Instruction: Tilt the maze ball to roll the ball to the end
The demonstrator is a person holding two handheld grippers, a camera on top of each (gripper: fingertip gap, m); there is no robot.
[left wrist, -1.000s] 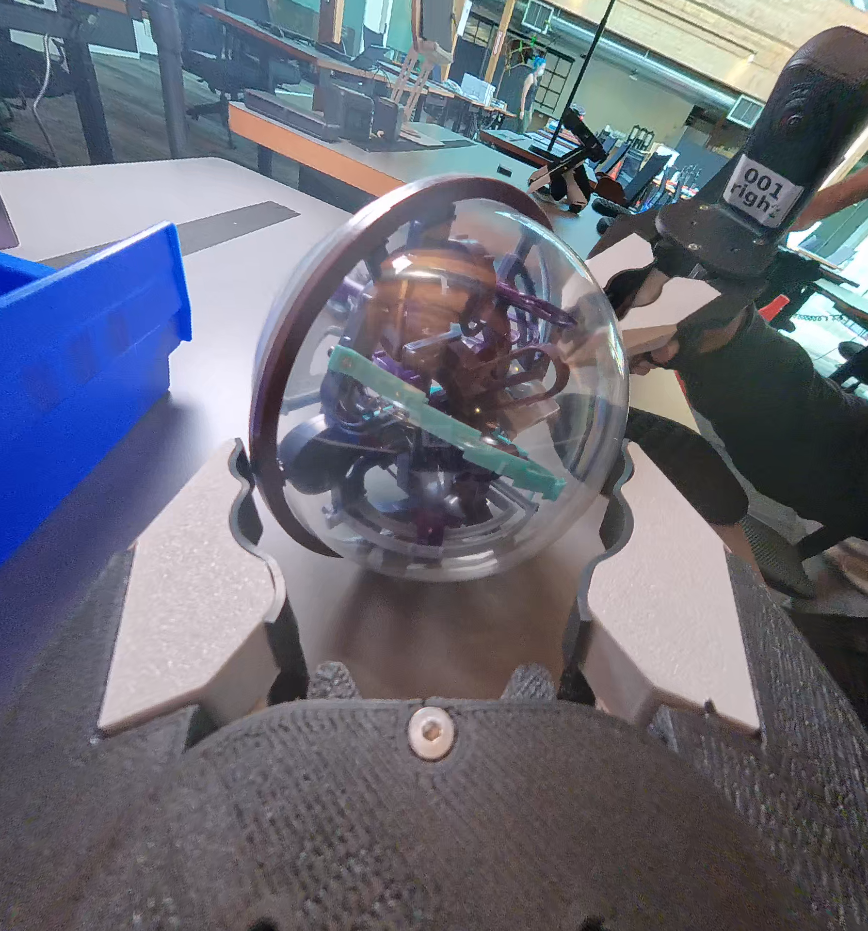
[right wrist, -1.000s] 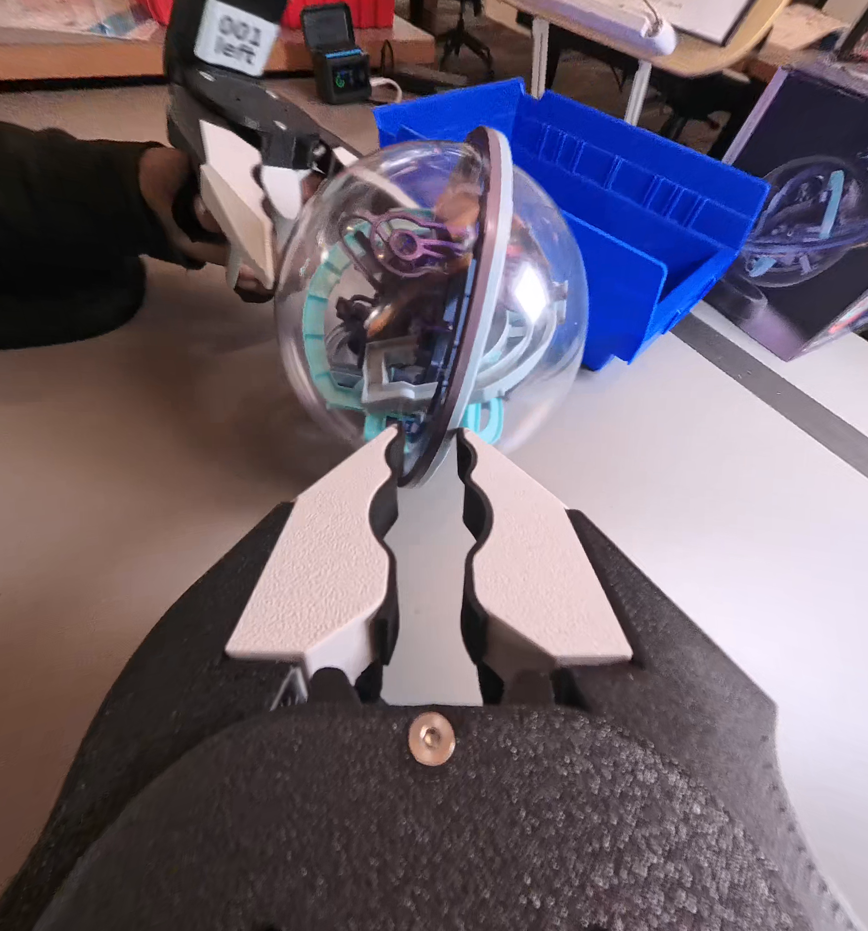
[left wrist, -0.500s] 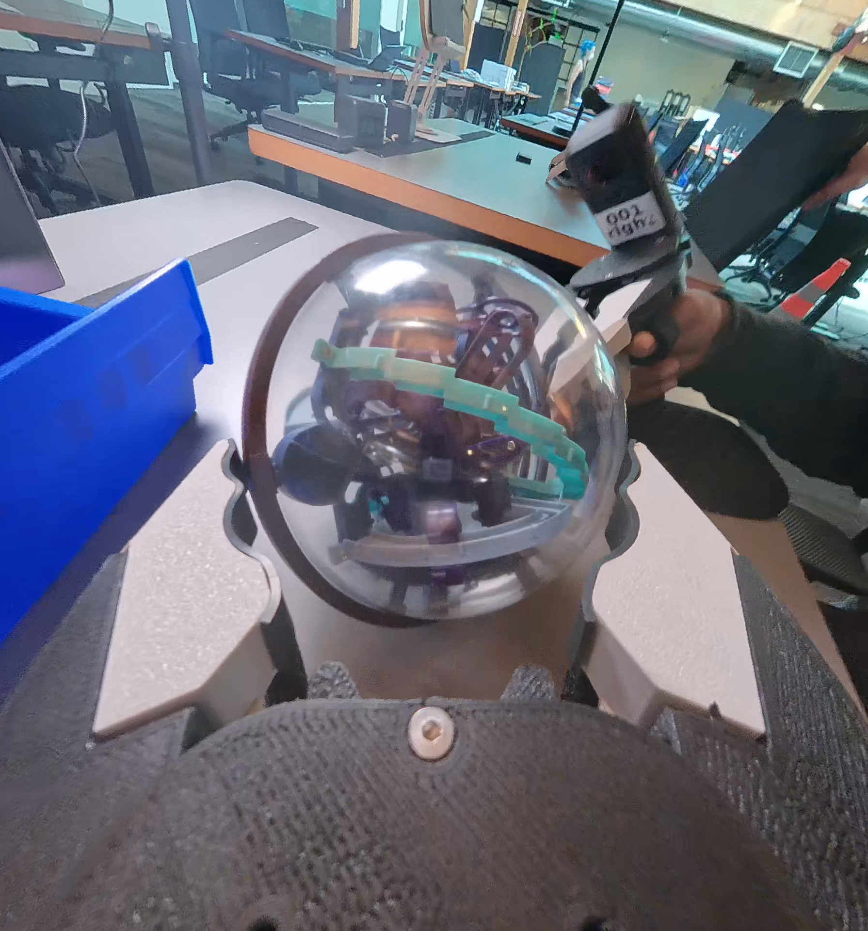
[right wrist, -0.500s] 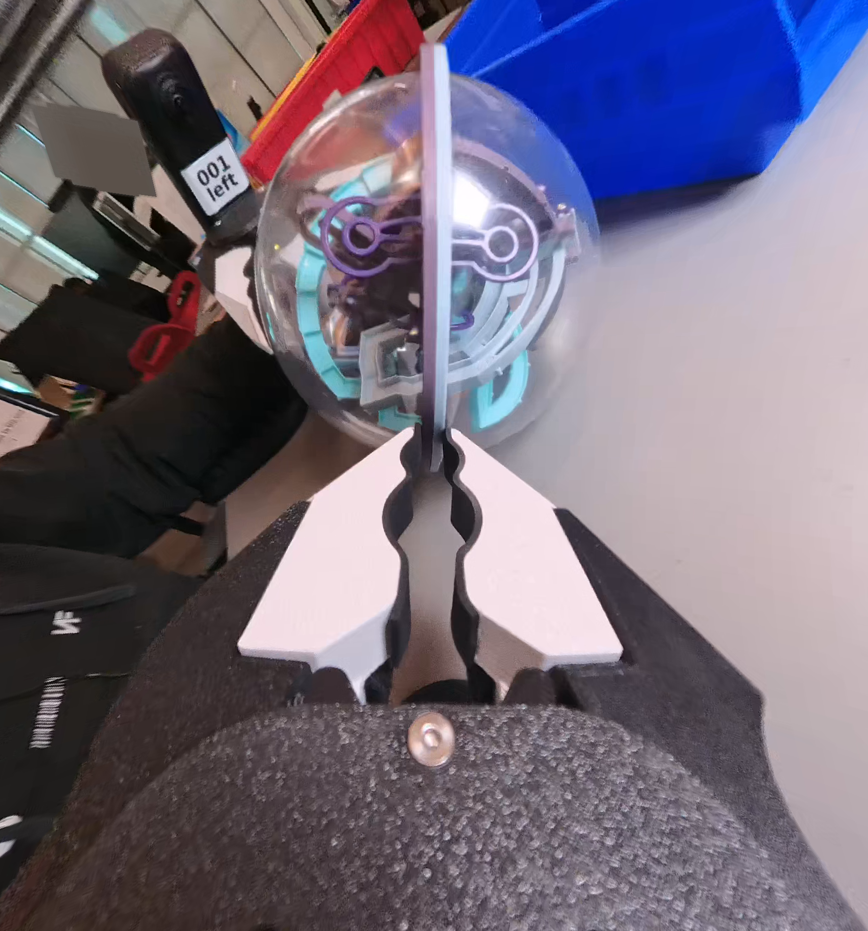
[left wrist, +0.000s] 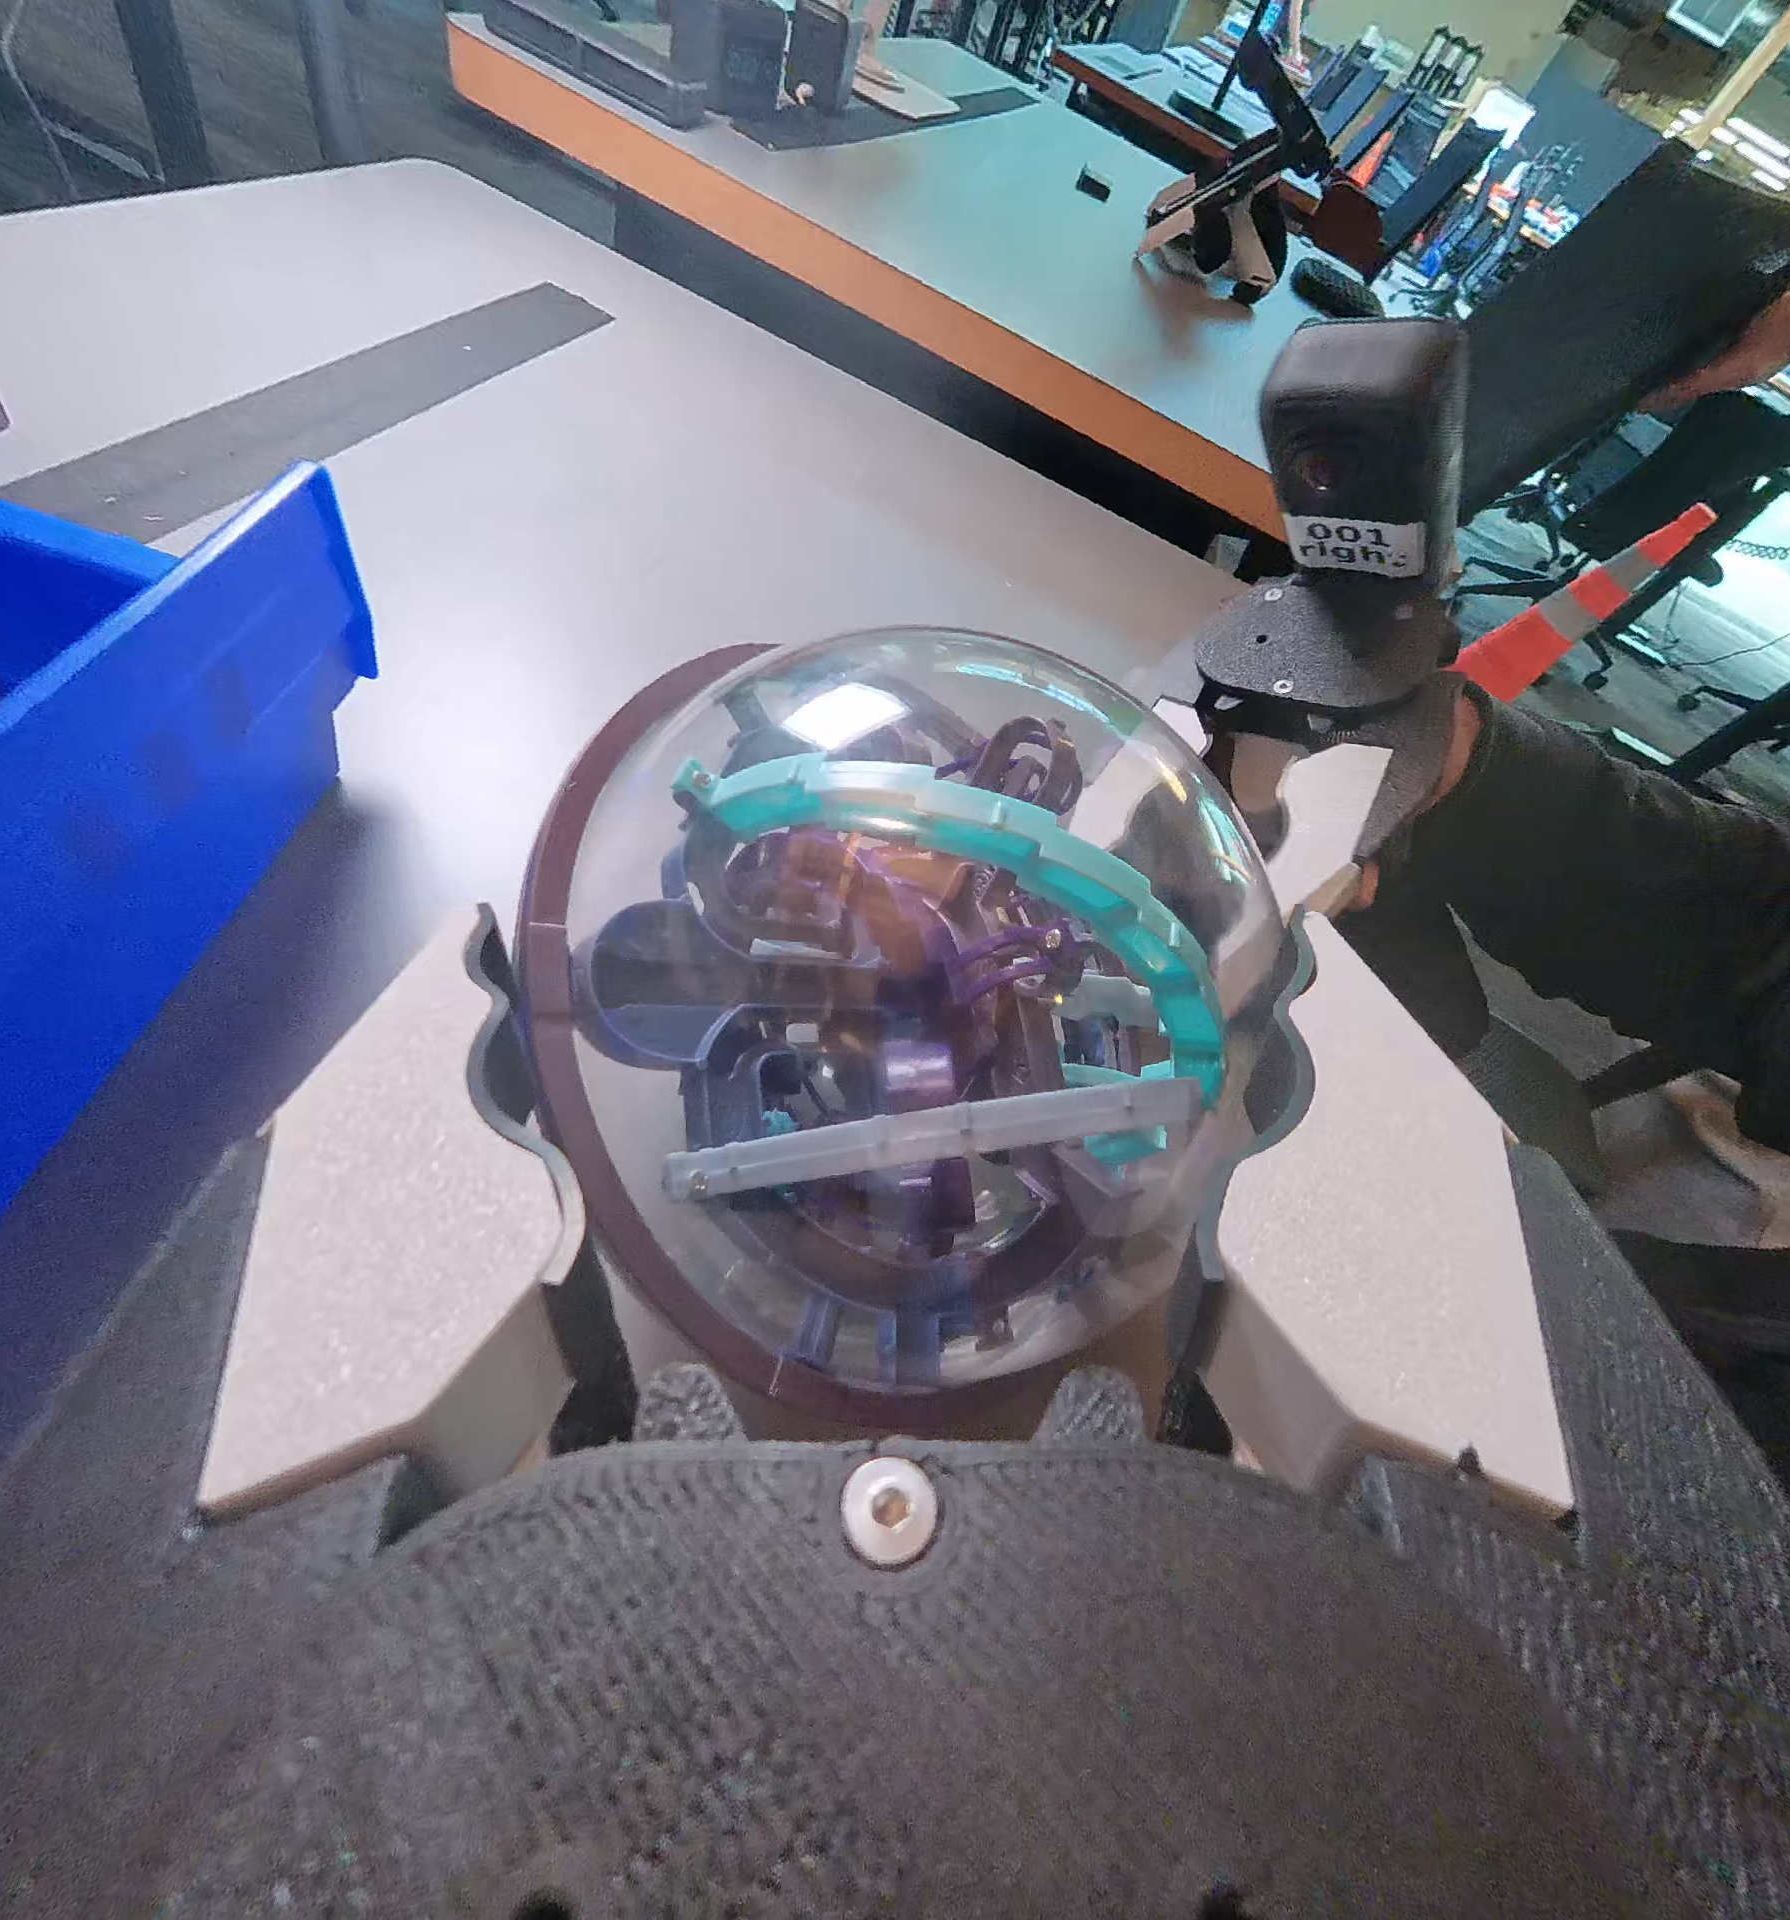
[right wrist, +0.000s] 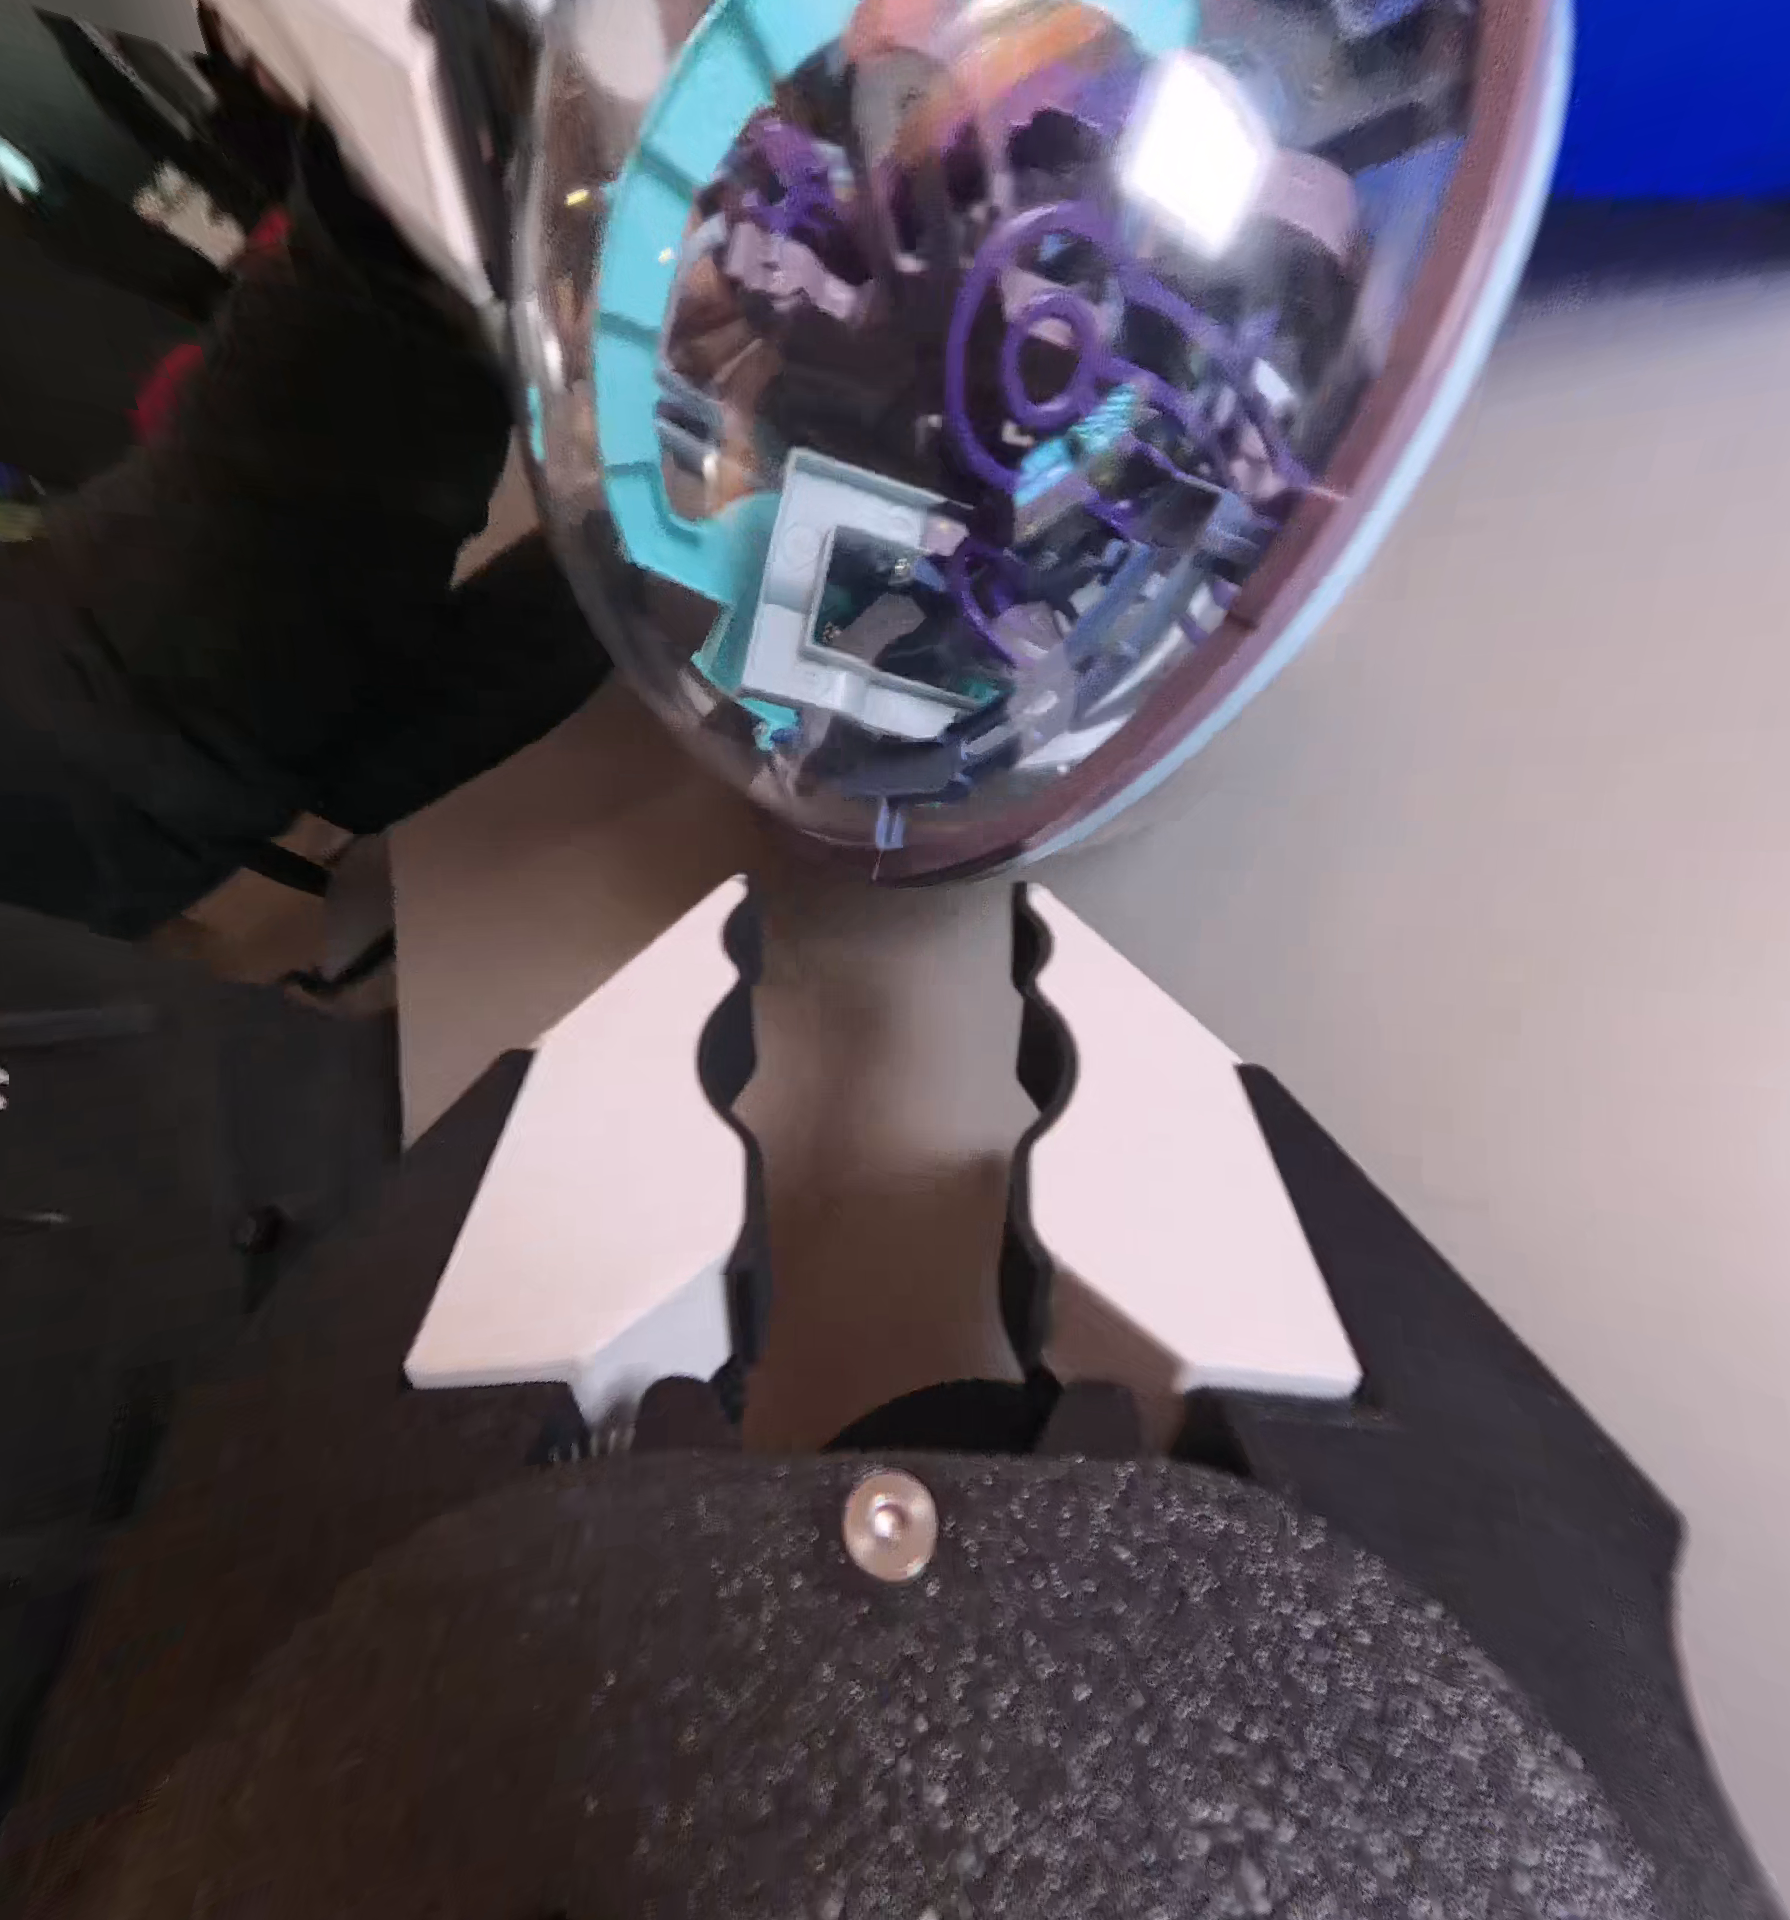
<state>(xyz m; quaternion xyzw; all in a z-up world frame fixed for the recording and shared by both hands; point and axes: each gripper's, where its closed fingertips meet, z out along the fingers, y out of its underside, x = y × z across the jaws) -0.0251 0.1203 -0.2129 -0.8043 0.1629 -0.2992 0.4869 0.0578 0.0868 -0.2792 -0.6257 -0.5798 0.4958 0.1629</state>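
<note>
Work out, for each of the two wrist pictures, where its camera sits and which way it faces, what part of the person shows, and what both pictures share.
Left wrist view: sits behind the left claw, looking forward and down at the maze ball clamped between its fingers; beyond are the blue bin, table, right claw and a dark sleeve.
Right wrist view: sits behind the right claw, open, just short of the ball's rim; dark clothing shows left.
Shared: the maze ball, table and bin.

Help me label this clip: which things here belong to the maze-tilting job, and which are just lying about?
In use: maze ball; left gripper clamping it; right gripper, open just short of the ball's rim.

Lying about: blue bin; orange cone; neighbouring desk.
</note>
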